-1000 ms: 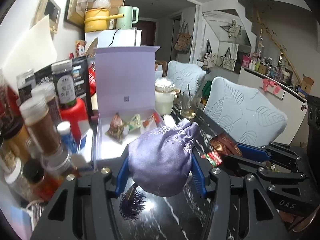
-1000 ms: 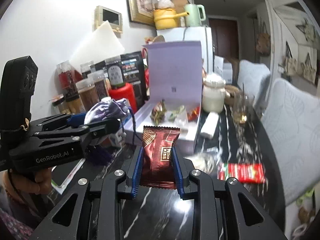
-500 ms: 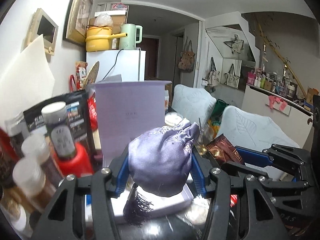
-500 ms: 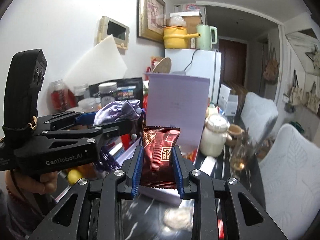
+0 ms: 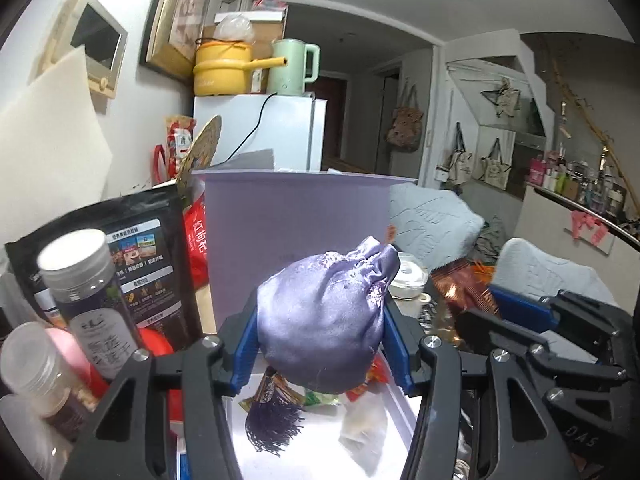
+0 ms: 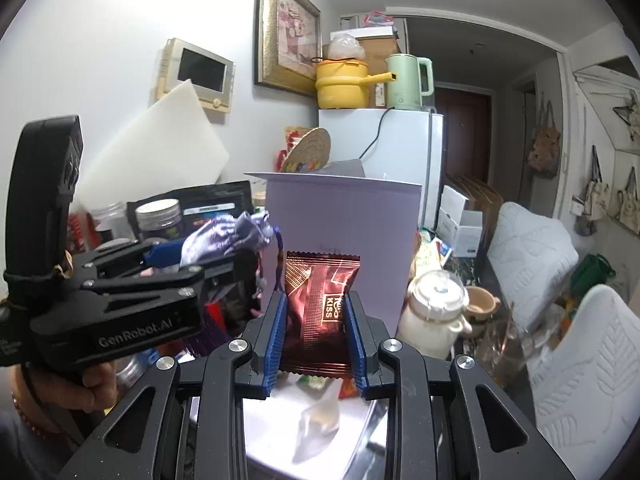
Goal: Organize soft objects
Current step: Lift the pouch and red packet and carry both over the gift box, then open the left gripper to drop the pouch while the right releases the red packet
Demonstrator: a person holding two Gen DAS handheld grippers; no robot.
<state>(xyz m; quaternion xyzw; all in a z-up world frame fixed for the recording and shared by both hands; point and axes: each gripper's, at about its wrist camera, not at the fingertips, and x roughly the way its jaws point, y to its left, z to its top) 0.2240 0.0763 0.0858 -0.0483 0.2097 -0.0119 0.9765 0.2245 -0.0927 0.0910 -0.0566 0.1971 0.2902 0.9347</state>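
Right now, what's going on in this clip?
A person holds a gripper in each hand. The left gripper is shut on a purple pouch, the right gripper on a brown snack packet. Both hang over the open lilac box, which already holds a few small wrapped items. Neither has been released yet.

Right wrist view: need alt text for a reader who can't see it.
The right gripper has its jaws shut on a dark red snack packet, held over an open lilac box with small wrapped items inside. At left, the left gripper holds a purple satin pouch; cluttered jars and a white fridge sit behind.
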